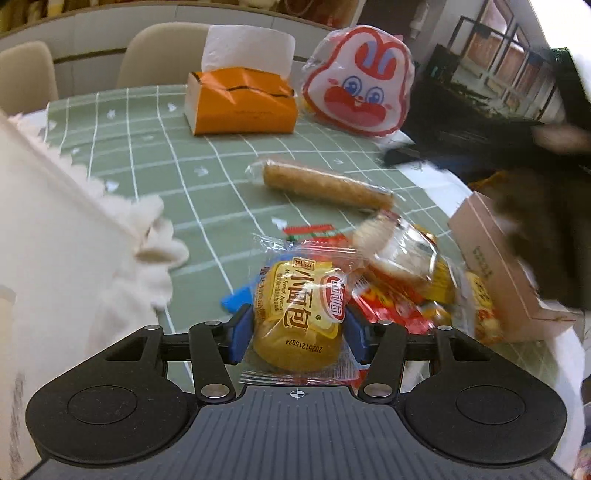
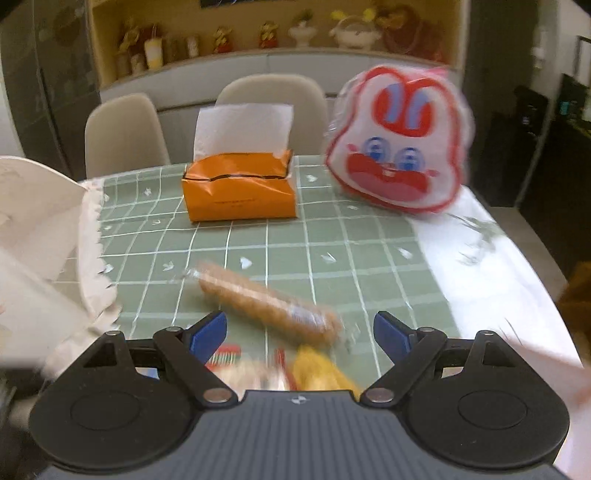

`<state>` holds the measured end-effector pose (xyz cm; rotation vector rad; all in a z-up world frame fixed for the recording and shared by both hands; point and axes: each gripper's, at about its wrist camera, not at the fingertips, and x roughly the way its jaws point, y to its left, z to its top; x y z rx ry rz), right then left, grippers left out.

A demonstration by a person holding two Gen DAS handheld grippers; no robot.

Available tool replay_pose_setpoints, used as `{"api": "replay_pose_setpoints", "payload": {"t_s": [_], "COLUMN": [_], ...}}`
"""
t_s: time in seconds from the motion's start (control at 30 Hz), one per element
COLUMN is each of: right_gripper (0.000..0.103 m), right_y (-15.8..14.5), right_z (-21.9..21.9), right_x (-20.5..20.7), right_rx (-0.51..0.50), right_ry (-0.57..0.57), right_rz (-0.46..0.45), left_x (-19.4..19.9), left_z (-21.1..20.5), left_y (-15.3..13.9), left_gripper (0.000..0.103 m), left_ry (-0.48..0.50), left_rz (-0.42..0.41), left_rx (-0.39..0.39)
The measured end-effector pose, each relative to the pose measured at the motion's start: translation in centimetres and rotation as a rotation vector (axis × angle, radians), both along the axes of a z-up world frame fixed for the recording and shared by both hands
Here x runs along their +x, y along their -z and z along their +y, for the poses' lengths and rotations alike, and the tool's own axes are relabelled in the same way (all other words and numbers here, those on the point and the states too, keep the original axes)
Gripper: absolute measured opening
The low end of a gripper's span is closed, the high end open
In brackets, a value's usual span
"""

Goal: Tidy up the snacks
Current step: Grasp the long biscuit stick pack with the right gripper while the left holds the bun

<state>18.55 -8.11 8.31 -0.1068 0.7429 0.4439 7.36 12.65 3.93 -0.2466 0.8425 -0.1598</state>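
Worktop [image 1: 155, 162]: green grid cloth, white bare surface past its right edge; open cloth in the middle between tissue box and snack pile, widest free room there.
White bag [image 1: 55, 258]: big, scalloped rim, fills left side in both views, blocks the left edge.
Rabbit-face pack [image 1: 360, 83]: far right corner of the cloth, upright, just beside the tissue box.
Tissue box [image 1: 240, 103]: orange, far centre, white sheet sticking up.
Cardboard box [image 1: 498, 266]: right edge, tilted, touching the snack pile; left wrist view only.
Snack pile [image 1: 399, 280]: red and yellow wrappers heaped near front right, against the cardboard box; only a blurred yellow and red smear in the right wrist view.
Wafer roll [image 1: 325, 184]: long clear-wrapped stick, lying alone on the cloth, apart from the pile.
Bread pack [image 1: 299, 317]: yellow wrapped bun, at near edge of the pile, between the left tool's blue pads.
Left tool [image 1: 297, 332]: narrowed, both pads look pressed on the bread pack's sides, holding it.
Right tool [image 2: 300, 330]: wide, nothing gripped, pads clear of everything; wafer roll [image 2: 266, 302] lies beyond, between the fingers' line, blurred.
Right view only: two chairs [image 2: 273, 96] behind the worktop, shelf of figurines [image 2: 258, 33] on back wall.
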Motion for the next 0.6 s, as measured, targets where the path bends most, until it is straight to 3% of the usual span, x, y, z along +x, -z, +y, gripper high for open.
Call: {"api": "replay_pose_setpoints", "payload": {"t_s": [0.1, 0.23, 0.33, 0.4, 0.47, 0.6], "right_gripper": [0.087, 0.086, 0.072, 0.052, 0.04, 0.03], "right_y": [2.0, 5.2, 5.9, 5.3, 4.4, 2.0], "right_z": [2.9, 6.2, 7.2, 6.8, 5.6, 2.3], "right_x": [3.7, 5.8, 5.2, 4.8, 4.0, 1.7], "right_rx": [-0.058, -0.178, -0.275, -0.282, -0.246, -0.138], "right_ry": [-0.017, -0.082, -0.062, -0.063, -0.082, -0.08], "right_rz": [0.033, 0.136, 0.111, 0.142, 0.173, 0.211], "left_x": [-1.0, -1.5, -1.5, -1.4, -1.4, -1.4], "left_z": [0.6, 1.3, 1.4, 1.3, 1.0, -0.2], "left_y": [0.1, 0.3, 0.3, 0.2, 0.0, -0.5], "left_gripper": [0.058, 0.058, 0.058, 0.058, 0.058, 0.058], "left_ry": [-0.028, -0.051, -0.068, -0.071, -0.066, -0.03], "left_rz": [0.015, 0.04, 0.048, 0.05, 0.05, 0.039], "left_rx": [-0.025, -0.028, -0.035, -0.03, -0.025, -0.021]}}
